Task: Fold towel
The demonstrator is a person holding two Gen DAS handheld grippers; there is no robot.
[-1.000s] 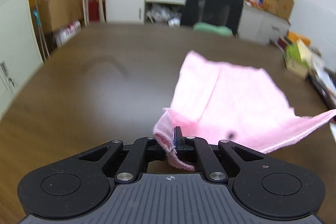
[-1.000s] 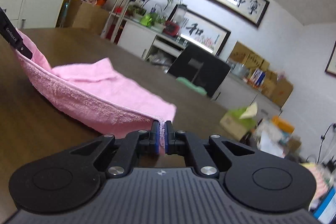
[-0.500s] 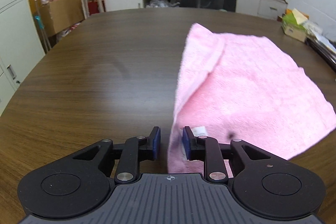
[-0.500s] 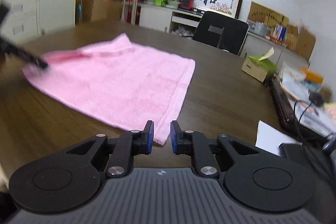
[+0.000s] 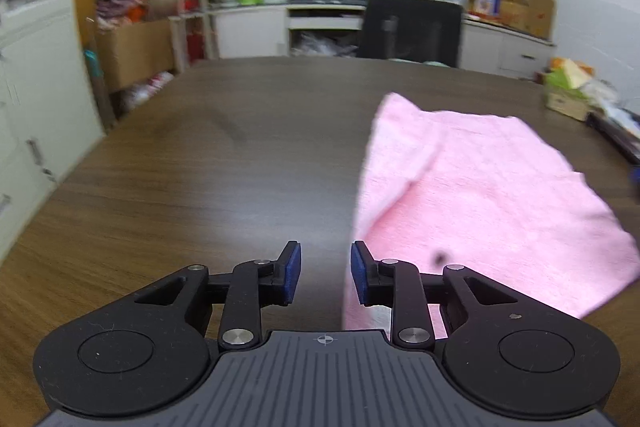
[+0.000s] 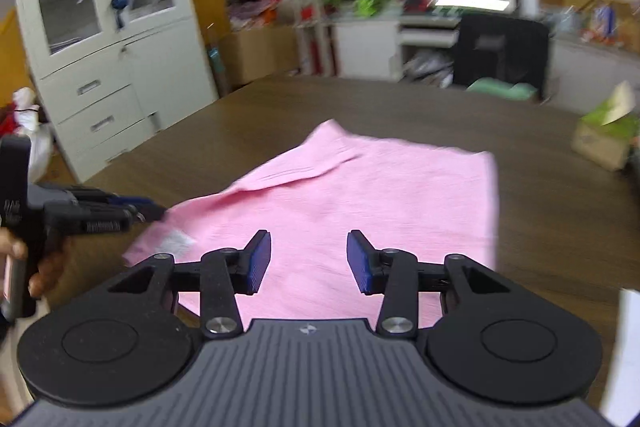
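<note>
Lying flat, towel (image 6: pixel 360 195), bare table (image 5: pixel 208 163) leftward

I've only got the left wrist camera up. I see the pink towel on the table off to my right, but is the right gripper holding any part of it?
Observer: No. The right gripper has nothing between its pads, its jaws are opening, and the towel lies on the table beyond it.
Operator: Is the towel flat over there?
Observer: Mostly. A strip along its left edge is folded over onto it, towards the far corner.
Operator: Can you see my left gripper?
Observer: Yes, the left gripper sits by the towel's near left corner, by a small white label.
</note>
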